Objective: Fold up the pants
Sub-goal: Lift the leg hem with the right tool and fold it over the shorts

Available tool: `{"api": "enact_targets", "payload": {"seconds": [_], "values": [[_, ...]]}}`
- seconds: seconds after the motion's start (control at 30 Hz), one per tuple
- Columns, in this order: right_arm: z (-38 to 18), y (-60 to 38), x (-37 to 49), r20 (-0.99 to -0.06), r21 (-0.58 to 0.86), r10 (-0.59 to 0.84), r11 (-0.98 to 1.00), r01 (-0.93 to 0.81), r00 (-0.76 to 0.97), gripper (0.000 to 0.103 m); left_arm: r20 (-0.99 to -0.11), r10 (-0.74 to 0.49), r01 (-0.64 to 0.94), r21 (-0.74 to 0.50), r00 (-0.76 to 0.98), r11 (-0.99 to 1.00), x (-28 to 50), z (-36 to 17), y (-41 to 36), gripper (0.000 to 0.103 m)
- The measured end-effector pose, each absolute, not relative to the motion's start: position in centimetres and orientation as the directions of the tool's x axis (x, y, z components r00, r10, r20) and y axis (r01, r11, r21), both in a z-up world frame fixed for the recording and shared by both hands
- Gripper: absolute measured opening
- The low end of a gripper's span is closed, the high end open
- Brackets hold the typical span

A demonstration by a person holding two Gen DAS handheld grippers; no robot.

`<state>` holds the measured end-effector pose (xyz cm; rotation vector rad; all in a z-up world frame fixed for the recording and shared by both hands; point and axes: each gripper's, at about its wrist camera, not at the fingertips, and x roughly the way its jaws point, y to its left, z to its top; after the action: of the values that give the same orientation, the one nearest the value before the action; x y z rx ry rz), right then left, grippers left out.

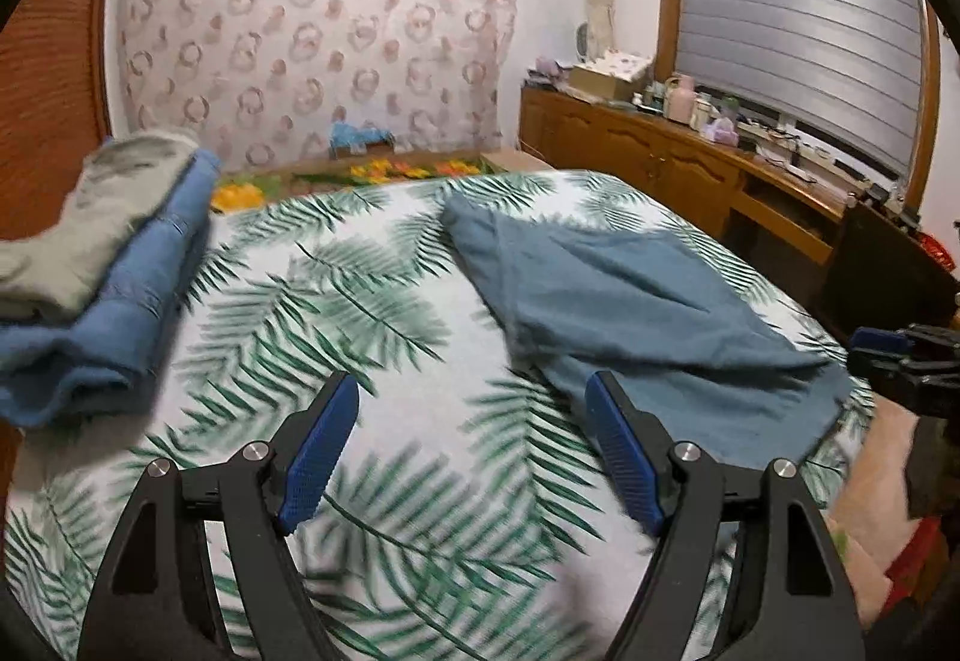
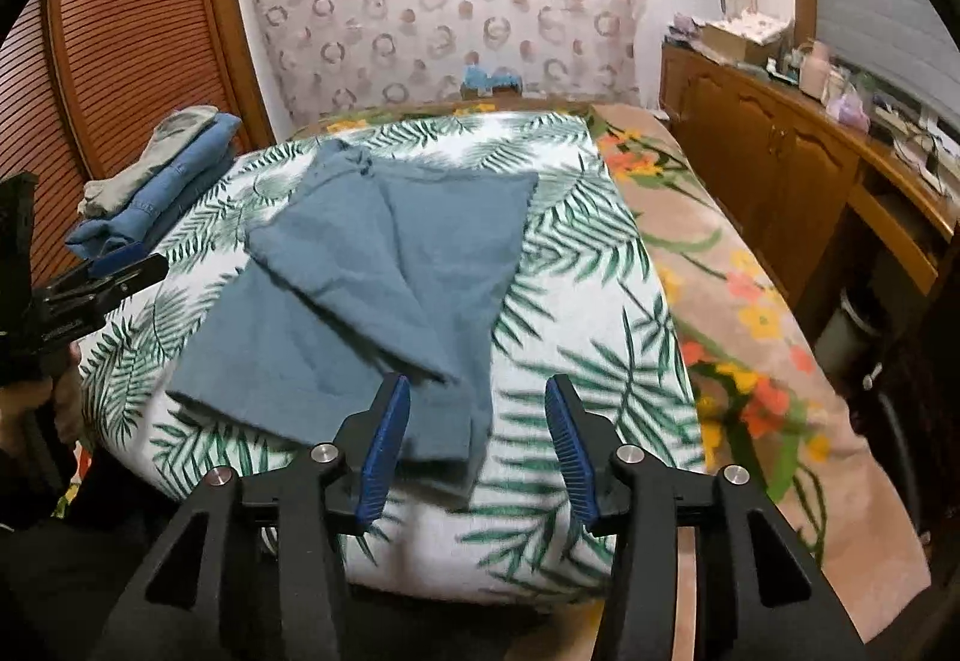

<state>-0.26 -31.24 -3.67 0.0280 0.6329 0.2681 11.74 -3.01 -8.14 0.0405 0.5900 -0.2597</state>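
Teal-blue pants point(image 2: 384, 289) lie flat on the leaf-print sheet point(image 2: 600, 337), part folded over with one leg end reaching the near edge. They also show in the left wrist view point(image 1: 648, 301) at centre right. My left gripper point(image 1: 474, 391) is open and empty above the sheet, left of the pants; it also shows at the left edge of the right wrist view point(image 2: 129, 265). My right gripper point(image 2: 477, 391) is open and empty just above the near leg end; it also shows at the right edge of the left wrist view point(image 1: 882, 346).
A stack of folded clothes, grey on blue denim point(image 1: 102, 277), sits at the sheet's far left point(image 2: 162, 181). A flowered blanket point(image 2: 750, 313) covers the bed to the right. A wooden cabinet point(image 2: 780, 162) with clutter runs along the right wall. A louvred wooden door point(image 2: 120, 48) stands left.
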Motion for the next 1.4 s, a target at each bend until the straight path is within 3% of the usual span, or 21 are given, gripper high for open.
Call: {"api": "enact_targets", "payload": {"seconds": [0.33,0.57,1.4], "values": [[-3.7,-27.4,3.4,-0.541,0.074,0.313,0.942,-0.326,0.781,0.053,-0.507,-0.167,0.209,0.026,0.846,0.978,12.8,-8.4,-1.5,0.079],[-3.5,-24.7,6.3,-0.537,0.052,0.357,0.918,-0.392,0.765,0.053,-0.515,-0.187,0.205,-0.023,0.836,0.979,13.1,-8.7,-0.7,0.079],[-5.3,-15.4,13.3,-0.647,0.011,0.473,0.790,-0.613,0.598,0.049,-0.501,-0.202,0.196,-0.065,0.842,0.978,13.0,-8.7,-0.2,0.079]]}}
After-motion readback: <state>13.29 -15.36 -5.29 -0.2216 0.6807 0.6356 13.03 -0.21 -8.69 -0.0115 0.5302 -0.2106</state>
